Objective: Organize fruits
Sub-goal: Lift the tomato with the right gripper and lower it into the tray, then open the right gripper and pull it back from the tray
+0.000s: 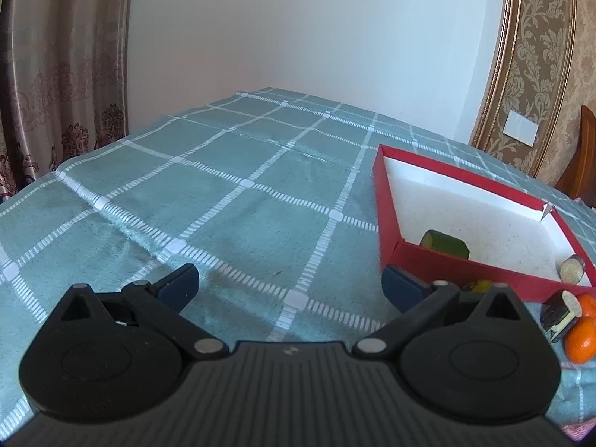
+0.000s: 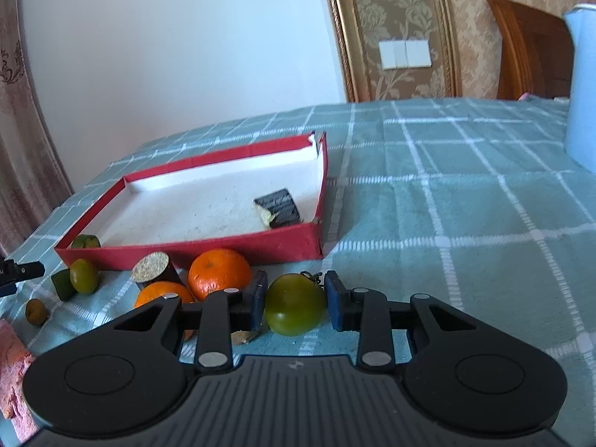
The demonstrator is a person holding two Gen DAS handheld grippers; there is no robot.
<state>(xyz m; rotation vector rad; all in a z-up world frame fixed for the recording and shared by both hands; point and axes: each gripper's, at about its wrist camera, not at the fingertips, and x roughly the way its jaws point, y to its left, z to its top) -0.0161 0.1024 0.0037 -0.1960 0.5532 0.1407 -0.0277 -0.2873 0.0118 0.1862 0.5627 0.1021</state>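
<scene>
In the right wrist view my right gripper [image 2: 296, 300] is shut on a green tomato [image 2: 294, 307], low over the cloth in front of the red box [image 2: 223, 247]. Two oranges [image 2: 218, 272] and a dark eggplant piece [image 2: 152, 268] lie just left of it. The box holds an eggplant piece [image 2: 279, 206] and a green cucumber piece [image 2: 86, 241]. In the left wrist view my left gripper [image 1: 290, 285] is open and empty over the cloth, left of the red box [image 1: 387, 208]. The cucumber piece [image 1: 445, 243], an eggplant piece [image 1: 571, 269] and an orange [image 1: 581, 339] show there.
Small green fruits [image 2: 83, 275] and a cucumber piece [image 2: 61, 285] lie left of the oranges, with a small brown fruit [image 2: 36, 311] nearer. A pink sponge-like thing [image 2: 13, 368] is at the left edge. A pale blue jug [image 2: 581, 85] stands far right. The table edge runs behind.
</scene>
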